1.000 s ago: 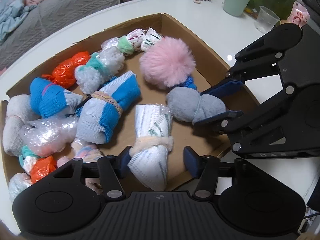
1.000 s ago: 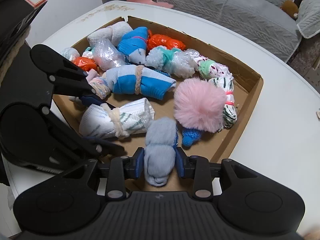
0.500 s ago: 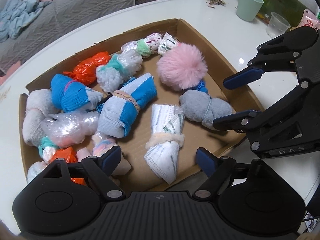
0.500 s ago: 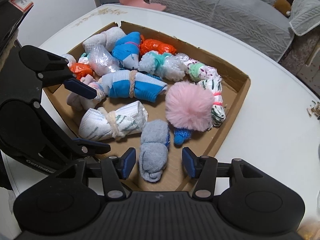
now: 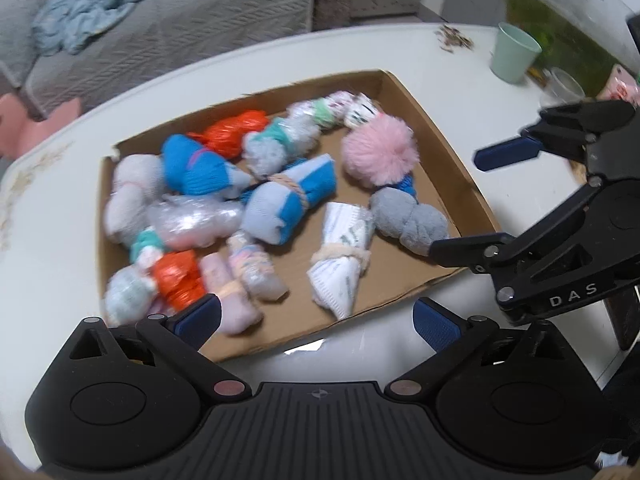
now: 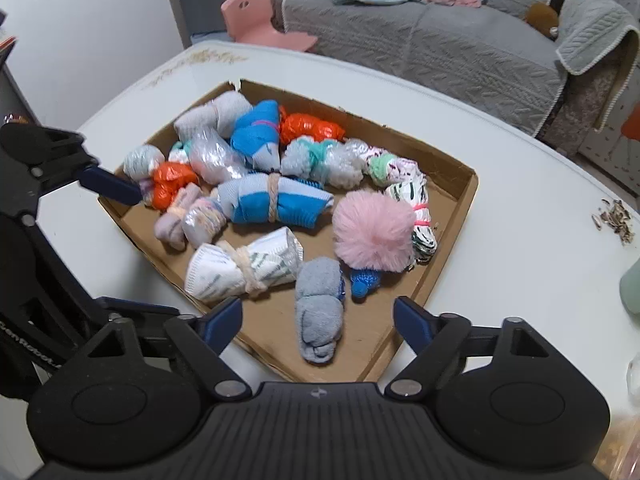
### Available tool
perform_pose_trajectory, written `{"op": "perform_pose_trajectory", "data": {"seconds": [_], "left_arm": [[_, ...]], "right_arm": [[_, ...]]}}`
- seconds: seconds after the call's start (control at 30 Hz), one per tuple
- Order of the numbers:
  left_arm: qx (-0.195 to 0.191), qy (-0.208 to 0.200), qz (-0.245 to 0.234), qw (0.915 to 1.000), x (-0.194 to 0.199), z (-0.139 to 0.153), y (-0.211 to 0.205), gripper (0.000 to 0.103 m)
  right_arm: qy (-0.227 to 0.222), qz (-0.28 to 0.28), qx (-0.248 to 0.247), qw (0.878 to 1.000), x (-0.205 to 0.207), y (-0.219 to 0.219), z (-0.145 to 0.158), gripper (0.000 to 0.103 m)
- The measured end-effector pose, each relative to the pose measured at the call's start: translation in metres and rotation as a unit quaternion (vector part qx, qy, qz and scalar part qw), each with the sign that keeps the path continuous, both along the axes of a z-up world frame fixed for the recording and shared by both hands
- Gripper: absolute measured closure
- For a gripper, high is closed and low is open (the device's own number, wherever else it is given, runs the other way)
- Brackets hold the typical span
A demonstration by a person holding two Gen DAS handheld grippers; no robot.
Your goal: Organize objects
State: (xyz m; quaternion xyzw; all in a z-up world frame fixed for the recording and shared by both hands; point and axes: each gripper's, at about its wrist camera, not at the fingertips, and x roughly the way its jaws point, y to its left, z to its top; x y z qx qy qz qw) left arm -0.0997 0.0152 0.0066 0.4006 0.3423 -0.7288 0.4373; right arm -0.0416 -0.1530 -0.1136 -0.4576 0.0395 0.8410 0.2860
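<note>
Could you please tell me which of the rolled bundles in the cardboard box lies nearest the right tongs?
The plain grey sock roll, lying directly between the open right tongs near the box's front edge; the white printed bundle lies off to the left.

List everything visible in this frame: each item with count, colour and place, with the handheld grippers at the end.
cardboard tray: 1, brown, on the white table
pompom: 1, pink, tray's right side
grey sock roll: 1, near tray edge, between the right jaws but untouched
mask bundle: 1, white, tied, left of the grey roll
blue-and-white sock roll: 1, tray centre
orange bag bundles: 2, back and left
cup: 1, mint green, far table corner
sofa: 1, grey, behind table
left gripper: black, jaws open, empty
right gripper: black, jaws open, empty
</note>
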Motion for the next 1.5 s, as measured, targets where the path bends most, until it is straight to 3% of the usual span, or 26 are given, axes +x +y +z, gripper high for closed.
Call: {"op": "perform_pose_trajectory", "data": {"seconds": [0.2,0.5,0.73,0.9,1.5], "left_arm": [[-0.019,0.032,0.045,0.9983,0.024,0.016,0.015,0.001],[-0.012,0.016,0.113,0.9934,0.044,0.005,0.011,0.001],[-0.022,0.016,0.119,0.9925,0.046,0.003,0.008,0.001],[-0.035,-0.008,0.113,0.9930,0.039,-0.001,0.007,0.000],[-0.038,-0.016,0.125,0.9912,0.039,-0.003,0.006,0.000]], "right_arm": [[0.028,-0.009,0.006,1.000,0.004,-0.014,0.009,0.015],[0.046,-0.027,0.010,0.999,0.000,-0.029,0.010,0.012],[0.052,-0.039,0.009,0.998,-0.008,-0.035,0.005,0.011],[0.044,-0.034,0.009,0.998,-0.010,-0.032,0.002,0.011],[0.023,-0.023,0.011,0.999,-0.015,-0.029,-0.004,0.011]]}}
